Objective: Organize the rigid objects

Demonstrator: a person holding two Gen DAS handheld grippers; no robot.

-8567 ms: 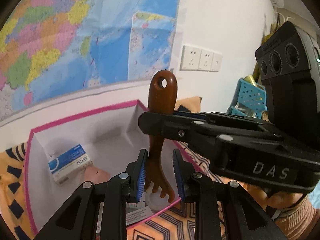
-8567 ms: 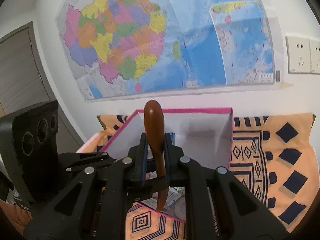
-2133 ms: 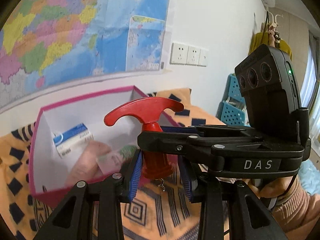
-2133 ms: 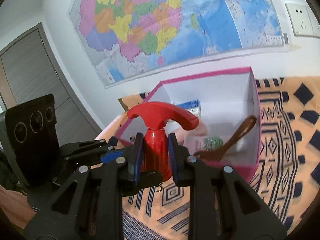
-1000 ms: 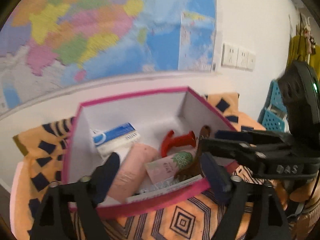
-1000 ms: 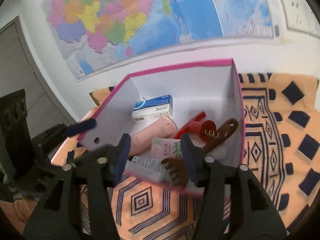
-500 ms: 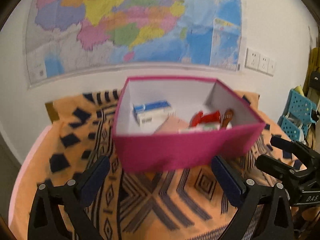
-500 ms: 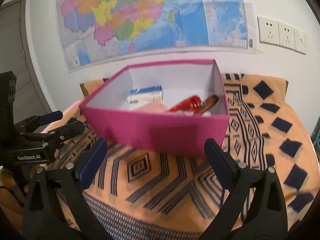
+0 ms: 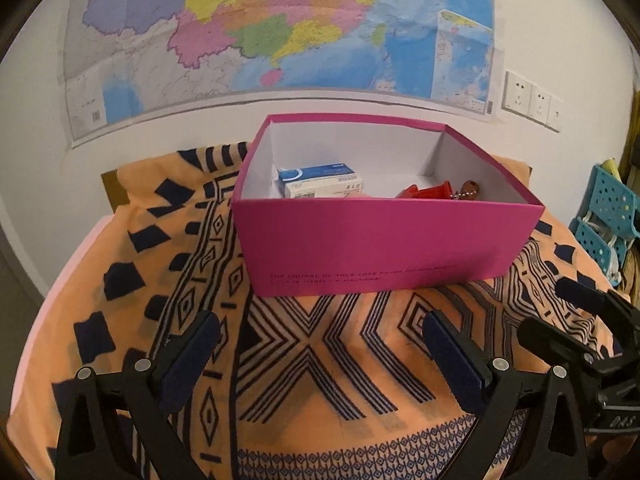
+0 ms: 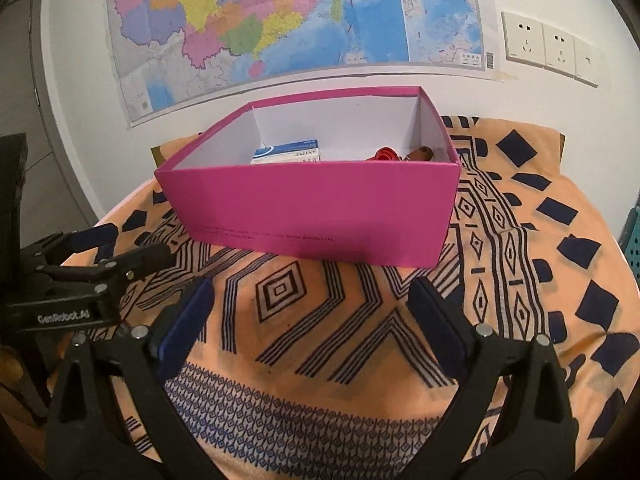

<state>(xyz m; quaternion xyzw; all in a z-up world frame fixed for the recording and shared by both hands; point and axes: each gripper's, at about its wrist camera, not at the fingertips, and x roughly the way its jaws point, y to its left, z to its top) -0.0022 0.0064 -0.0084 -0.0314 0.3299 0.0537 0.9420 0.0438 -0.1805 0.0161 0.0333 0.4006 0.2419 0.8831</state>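
Both the left tool (image 9: pixel 320 344) and right tool (image 10: pixel 310 306) now hang wide open and empty, pulled back from the pink box (image 9: pixel 384 248) mid-worktop; the red corkscrew (image 9: pixel 428 191) lies inside, so that item looks stowed.

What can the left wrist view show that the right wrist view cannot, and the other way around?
Only the left wrist view shows the blue perforated baskets at the right edge. Only the right wrist view shows the grey door at the left. Both show the pink box on the patterned cloth, the blue and white carton inside it, the wall map, and both open, empty grippers: left gripper, right gripper.
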